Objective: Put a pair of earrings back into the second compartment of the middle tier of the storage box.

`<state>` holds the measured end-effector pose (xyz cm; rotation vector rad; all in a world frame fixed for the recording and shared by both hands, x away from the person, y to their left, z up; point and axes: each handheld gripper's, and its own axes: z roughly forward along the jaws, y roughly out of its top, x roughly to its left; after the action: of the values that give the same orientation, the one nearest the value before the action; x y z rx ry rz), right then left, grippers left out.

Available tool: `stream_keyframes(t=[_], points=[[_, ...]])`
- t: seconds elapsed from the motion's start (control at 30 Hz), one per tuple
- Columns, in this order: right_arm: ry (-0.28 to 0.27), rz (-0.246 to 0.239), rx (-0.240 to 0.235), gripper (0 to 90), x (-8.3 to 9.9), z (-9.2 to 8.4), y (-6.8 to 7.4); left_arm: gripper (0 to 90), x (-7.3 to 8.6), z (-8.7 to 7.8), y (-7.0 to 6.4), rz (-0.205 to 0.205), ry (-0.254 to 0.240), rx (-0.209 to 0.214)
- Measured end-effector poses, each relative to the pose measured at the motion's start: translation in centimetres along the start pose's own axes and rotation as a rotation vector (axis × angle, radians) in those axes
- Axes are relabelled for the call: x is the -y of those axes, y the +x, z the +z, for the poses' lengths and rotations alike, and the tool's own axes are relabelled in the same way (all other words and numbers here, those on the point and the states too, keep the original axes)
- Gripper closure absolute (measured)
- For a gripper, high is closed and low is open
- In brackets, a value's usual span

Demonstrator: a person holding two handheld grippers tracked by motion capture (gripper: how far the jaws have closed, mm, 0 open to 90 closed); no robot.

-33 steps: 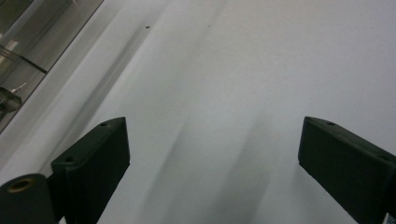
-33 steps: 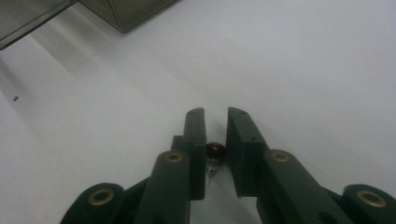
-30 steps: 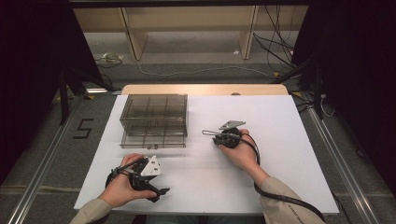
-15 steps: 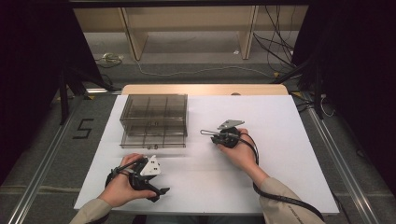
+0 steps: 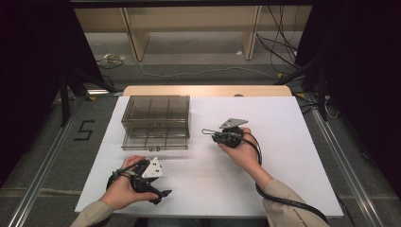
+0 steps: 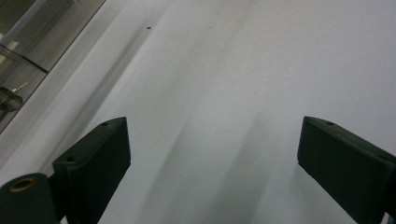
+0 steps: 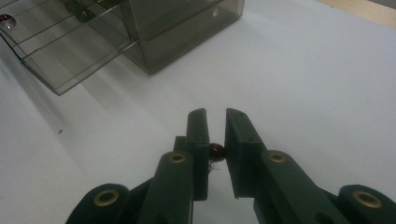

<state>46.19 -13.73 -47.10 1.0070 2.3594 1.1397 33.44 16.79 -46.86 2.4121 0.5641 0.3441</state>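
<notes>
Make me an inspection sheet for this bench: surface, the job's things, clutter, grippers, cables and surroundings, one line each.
Surface: white table top, bare around the hands; one tiny dark speck.
Job's things: smoky clear drawer box, lower drawer pulled out toward the person; small dark reddish bead.
Clutter: nothing seen.
Grippers: left gripper jaws wide apart, nothing between them; right gripper closed on the bead, pointing toward the box.
Cables: black cable trails along the right forearm; loose cables on the floor beyond the table.
Surroundings: wooden shelf legs, dark curtains, a floor mark reading 5.

Left gripper (image 6: pixel 212 163) jaws wide, right gripper (image 7: pixel 215 135) jaws closed
</notes>
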Motion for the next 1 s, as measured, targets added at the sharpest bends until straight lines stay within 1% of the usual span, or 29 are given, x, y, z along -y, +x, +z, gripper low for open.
stream_keyframes(t=[0.47,1.0], points=[[-0.021,-0.018,-0.01,80.4,-0.7,-0.4,0.4,9.3,0.0,0.0,0.0,0.002,0.001,-0.004],[-0.039,-0.032,-0.029,80.4,-1.5,-0.5,1.4,9.6,0.0,0.0,0.1,0.003,0.0,-0.005]])
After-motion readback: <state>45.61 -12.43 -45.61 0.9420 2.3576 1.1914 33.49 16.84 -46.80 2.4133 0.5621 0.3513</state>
